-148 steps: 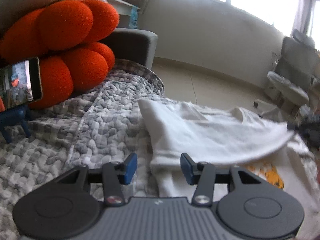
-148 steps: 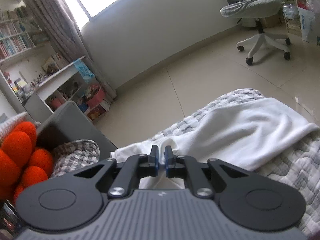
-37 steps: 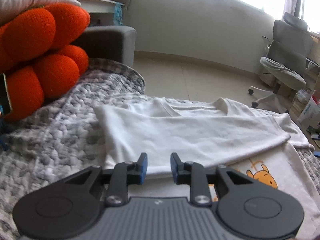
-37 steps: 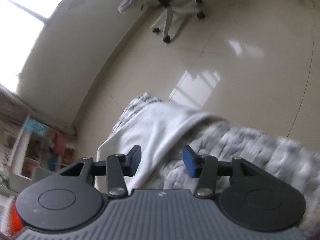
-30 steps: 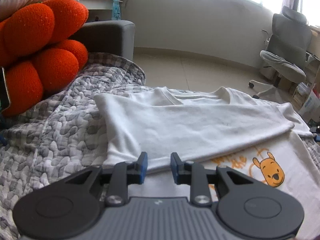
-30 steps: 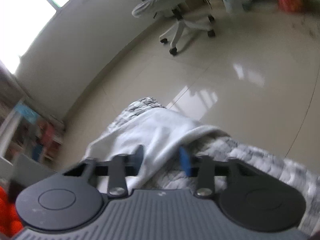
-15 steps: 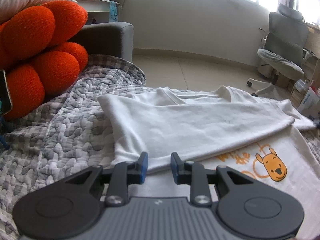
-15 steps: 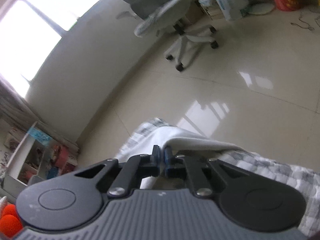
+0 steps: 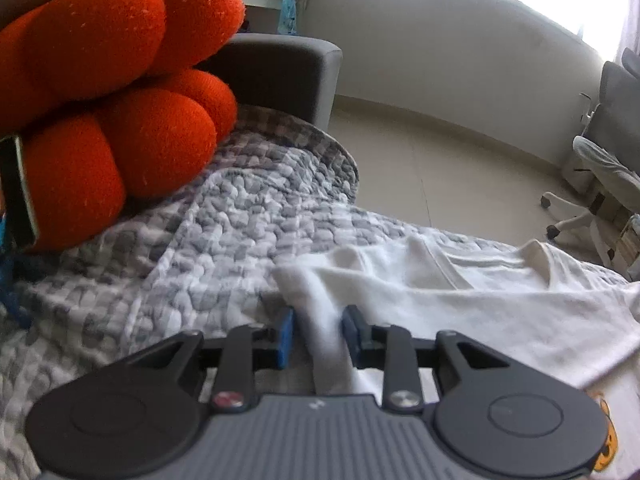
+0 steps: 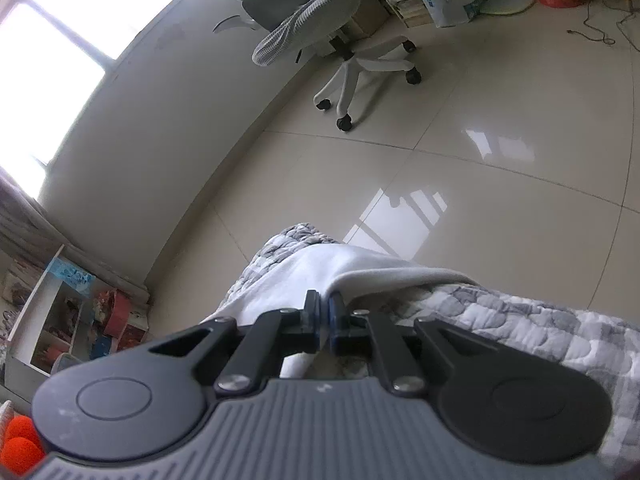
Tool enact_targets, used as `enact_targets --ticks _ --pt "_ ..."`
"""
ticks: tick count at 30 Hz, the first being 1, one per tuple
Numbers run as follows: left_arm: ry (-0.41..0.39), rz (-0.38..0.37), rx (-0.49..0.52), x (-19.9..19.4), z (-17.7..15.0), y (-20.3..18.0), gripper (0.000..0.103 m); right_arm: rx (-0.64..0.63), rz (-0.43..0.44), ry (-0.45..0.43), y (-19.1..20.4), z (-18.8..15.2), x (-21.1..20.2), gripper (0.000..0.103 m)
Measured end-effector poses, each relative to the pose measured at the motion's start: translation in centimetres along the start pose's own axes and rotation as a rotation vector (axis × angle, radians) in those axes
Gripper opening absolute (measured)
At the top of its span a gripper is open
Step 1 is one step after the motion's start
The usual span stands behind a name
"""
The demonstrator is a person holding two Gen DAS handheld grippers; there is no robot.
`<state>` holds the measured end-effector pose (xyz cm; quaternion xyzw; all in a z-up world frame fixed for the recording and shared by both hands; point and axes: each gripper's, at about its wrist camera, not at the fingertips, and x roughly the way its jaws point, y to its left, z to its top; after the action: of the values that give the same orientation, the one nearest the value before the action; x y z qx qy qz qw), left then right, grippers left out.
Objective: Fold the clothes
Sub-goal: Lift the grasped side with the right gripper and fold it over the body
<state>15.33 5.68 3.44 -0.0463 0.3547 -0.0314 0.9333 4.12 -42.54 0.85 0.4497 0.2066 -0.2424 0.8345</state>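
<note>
Shirt [image 9: 460,304] spread white over a grey quilt [image 9: 208,240], folded along its length, cartoon print peeking out at the lower right. Left gripper [image 9: 316,332] at the shirt's near left corner, fingers [image 9: 285,332] parted, having just widened a little, cloth edge between them, unpinched. Right gripper [image 10: 324,320] with fingers shut tight on the shirt's edge [image 10: 320,272] near the quilt's far end. Orange cushion [image 9: 100,88] at left; chair [image 10: 320,36] on tiled floor [image 10: 480,160] beyond.

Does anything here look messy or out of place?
Nothing is spilled or broken. The white T-shirt lies half folded on the quilt, its edge lifted in the right gripper, and an orange cushion crowds the quilt's corner.
</note>
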Motion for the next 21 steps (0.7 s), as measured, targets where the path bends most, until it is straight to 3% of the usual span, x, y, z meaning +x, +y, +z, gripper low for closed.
enact_targets --ticks 12,17,21 --pt "-0.052 0.007 -0.050 -0.3 0.3 1.2 0.029 0.107 0.018 0.024 -1.8 0.2 0.8 0.012" --pt "-0.100 0.041 -0.053 -2.2 0.2 1.3 0.030 0.167 0.037 0.022 -2.4 0.3 1.1 0.015" --pt "-0.130 0.106 -0.070 -4.1 -1.2 0.3 0.032 0.094 0.046 -0.008 -1.3 0.3 0.6 0.012"
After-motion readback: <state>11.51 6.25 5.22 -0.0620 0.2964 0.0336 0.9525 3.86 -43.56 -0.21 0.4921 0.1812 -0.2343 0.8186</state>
